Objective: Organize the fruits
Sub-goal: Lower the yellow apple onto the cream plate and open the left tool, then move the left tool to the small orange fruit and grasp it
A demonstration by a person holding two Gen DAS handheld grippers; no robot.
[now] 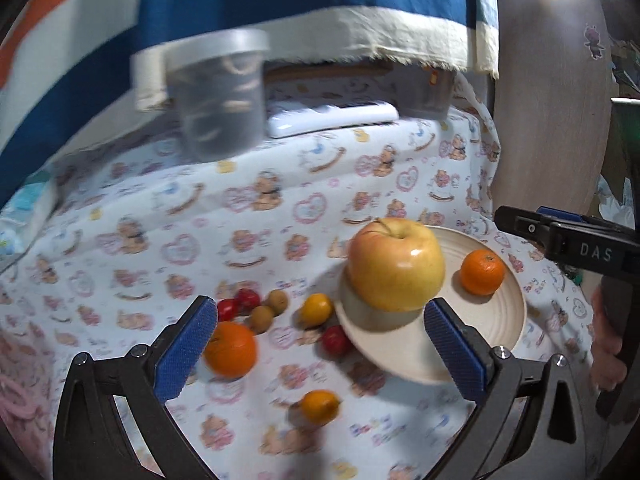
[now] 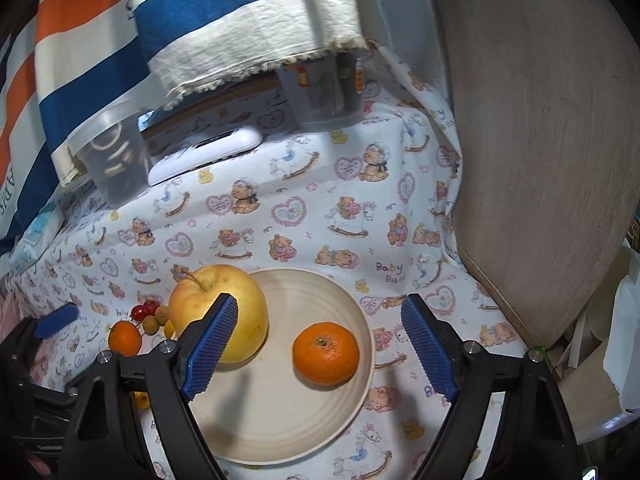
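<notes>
- The left gripper [image 1: 320,332] hangs released over the table, its blue pads spread wide and nothing between them; below its span lie loose fruits and the near-left rim of the plate [image 1: 516,312].
- The right gripper [image 2: 320,348] is likewise open and empty, poised above the plate, its left pad in front of the apple [image 2: 200,300] and its right pad out past the plate's right rim.
- On the plate sit the big yellow apple, at the left edge, and a tangerine [image 2: 326,352] toward the right, well apart from each other.
- Off the plate, on the bear-print tablecloth [image 1: 160,220] toward the table's left side: an orange [image 1: 232,348], two cherry tomatoes [image 1: 240,304], two brown longans [image 1: 270,308], a yellow kumquat [image 1: 316,310], a red cherry tomato [image 1: 336,340] touching the plate's rim, and another kumquat [image 1: 320,406] nearest the front edge.
- Along the back edge stand a clear plastic tub [image 1: 220,92], a white remote [image 1: 332,118] and a second container, under a striped cloth.
- Likely step: gather the next loose fruit onto the plate. The orange just beside the left pad seems the easiest. Centre the pads on its widest part, close gently, since round fruit rolls, and set it in the plate's bare front area, clear of the apple.
</notes>
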